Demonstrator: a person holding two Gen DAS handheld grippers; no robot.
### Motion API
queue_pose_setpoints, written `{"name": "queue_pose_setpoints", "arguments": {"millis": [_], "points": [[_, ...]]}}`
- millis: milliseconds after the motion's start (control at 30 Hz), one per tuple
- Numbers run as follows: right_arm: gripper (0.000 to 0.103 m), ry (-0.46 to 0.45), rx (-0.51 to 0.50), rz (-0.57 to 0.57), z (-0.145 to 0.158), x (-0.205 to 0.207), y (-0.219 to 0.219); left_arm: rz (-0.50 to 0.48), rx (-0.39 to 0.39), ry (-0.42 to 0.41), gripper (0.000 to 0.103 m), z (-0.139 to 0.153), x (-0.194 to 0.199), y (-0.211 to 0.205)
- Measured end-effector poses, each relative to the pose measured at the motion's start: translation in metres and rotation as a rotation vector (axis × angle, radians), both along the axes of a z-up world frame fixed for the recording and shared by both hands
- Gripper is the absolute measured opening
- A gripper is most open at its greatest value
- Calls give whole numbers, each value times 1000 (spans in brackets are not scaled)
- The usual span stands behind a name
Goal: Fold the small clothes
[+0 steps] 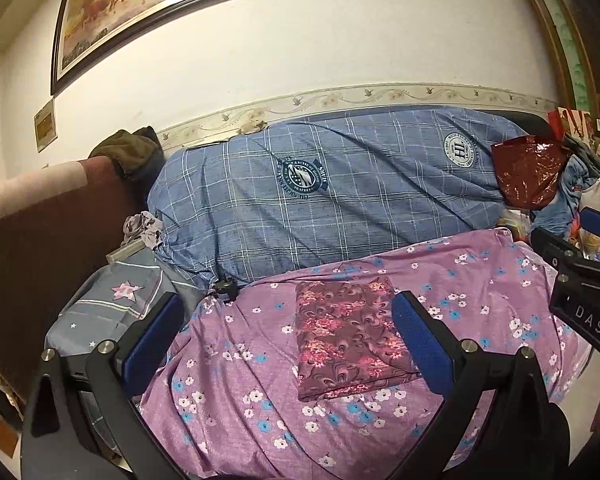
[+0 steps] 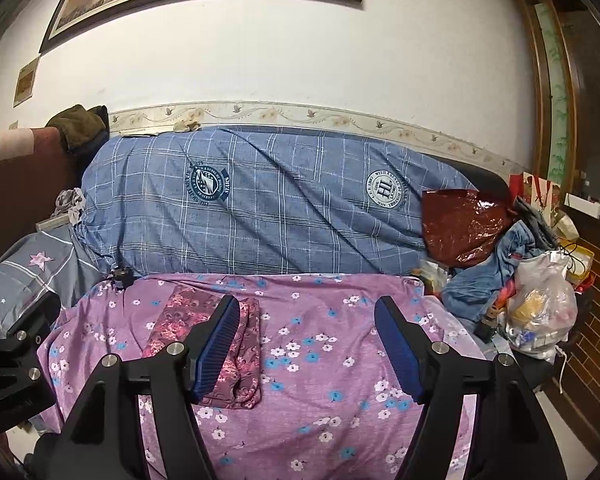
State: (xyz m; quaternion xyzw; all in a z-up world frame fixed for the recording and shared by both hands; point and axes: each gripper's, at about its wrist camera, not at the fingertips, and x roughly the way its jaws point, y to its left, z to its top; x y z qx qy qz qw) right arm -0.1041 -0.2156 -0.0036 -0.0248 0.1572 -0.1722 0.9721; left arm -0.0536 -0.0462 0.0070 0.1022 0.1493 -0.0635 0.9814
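**Folded piece lies flat, both grippers standing off**

From my seat at the controls, I read this as the end of a fold or a pause between folds. The maroon patterned garment (image 1: 350, 336) lies as a tidy rectangle on the purple floral sheet (image 1: 228, 400), toward the middle of the bed and a little left of centre in the right wrist view. Its edges look squared and it sits flat, which I take as the reason neither tool is touching it.

My left gripper (image 1: 288, 340) hangs above the near end of the garment with its fingers spread wide, nothing between the blue pads; the cloth shows in the gap below. My right gripper (image 2: 306, 344) is likewise spread and empty, held to the right of the garment, its left pad covering part of the cloth's right edge in that view (I cannot tell the height above the sheet).

The bare sheet in front serves as the working surface, I judge, because it is the one flat, uncluttered stretch. Everything else is pushed to the margins: the blue checked bedding roll (image 2: 260, 200) lies along the far wall, a grey star-print pillow (image 1: 112, 300) sits at the left, and a red foil bag (image 2: 464, 224) and a clear plastic bag (image 2: 540, 312) crowd the right.

If another fold is wanted, I would close on the near corners first.
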Motion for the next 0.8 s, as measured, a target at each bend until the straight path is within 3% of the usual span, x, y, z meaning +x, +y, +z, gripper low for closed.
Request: {"name": "queue_pose_setpoints", "arguments": {"millis": [800], "points": [[73, -3, -26, -5, 5, -6, 8, -20, -25, -15, 103, 10, -11, 1]]}}
